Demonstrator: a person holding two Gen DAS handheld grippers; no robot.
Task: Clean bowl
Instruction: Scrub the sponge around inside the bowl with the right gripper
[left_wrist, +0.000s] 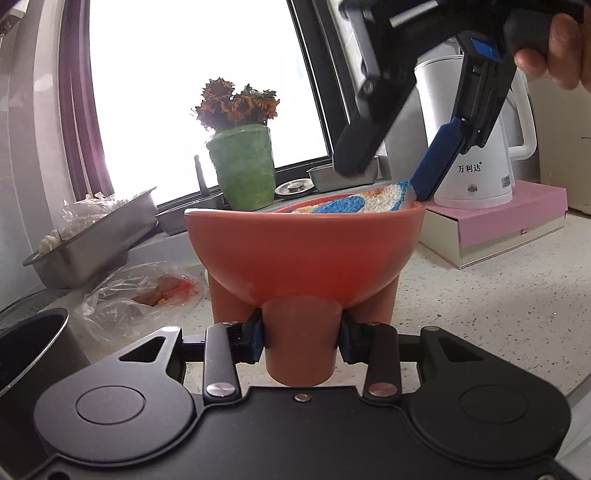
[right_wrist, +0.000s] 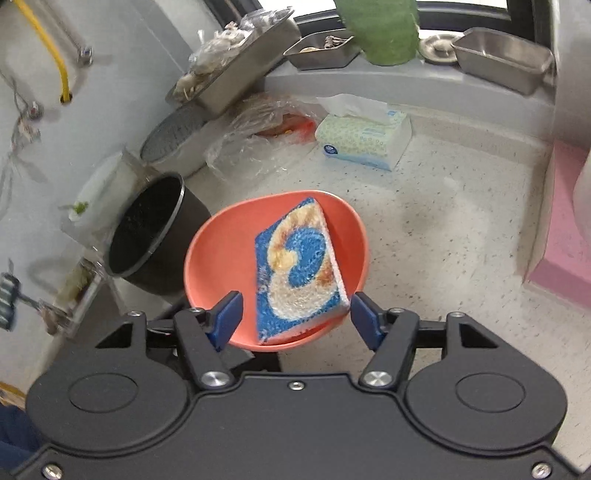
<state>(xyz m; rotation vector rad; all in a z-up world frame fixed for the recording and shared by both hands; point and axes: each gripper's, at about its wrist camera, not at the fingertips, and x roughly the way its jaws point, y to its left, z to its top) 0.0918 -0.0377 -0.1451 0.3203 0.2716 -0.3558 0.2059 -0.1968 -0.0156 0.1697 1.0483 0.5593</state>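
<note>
Bowl (left_wrist: 303, 251) first: I have the orange footed one clamped in my left gripper (left_wrist: 301, 338), both blue pads pressed against opposite sides of its round foot, so the dish rises straight ahead of those jaws and just above them, clear of the speckled counter (left_wrist: 480, 295).

Inside the dish lies the sponge (right_wrist: 301, 271), blue with a cream and tan swirl, propped on a slant against the wall. From my right wrist view it sits between and ahead of the right gripper (right_wrist: 297, 319), whose jaws stand apart; neither pad touches it, though its near corner comes close to the right-hand pad. No earlier view tells me more than that.

In the left wrist view the right gripper hangs over the far rim, one blue finger (left_wrist: 430, 166) dipping just inside beside the sponge's edge, with a hand (left_wrist: 561, 51) on its grip.

Beyond my left jaws stand a green pot (left_wrist: 243, 166) of dried flowers and a white kettle (left_wrist: 476, 147). Left of the right jaws sits a dark cup (right_wrist: 147, 236); ahead, a tissue pack (right_wrist: 364, 136).
</note>
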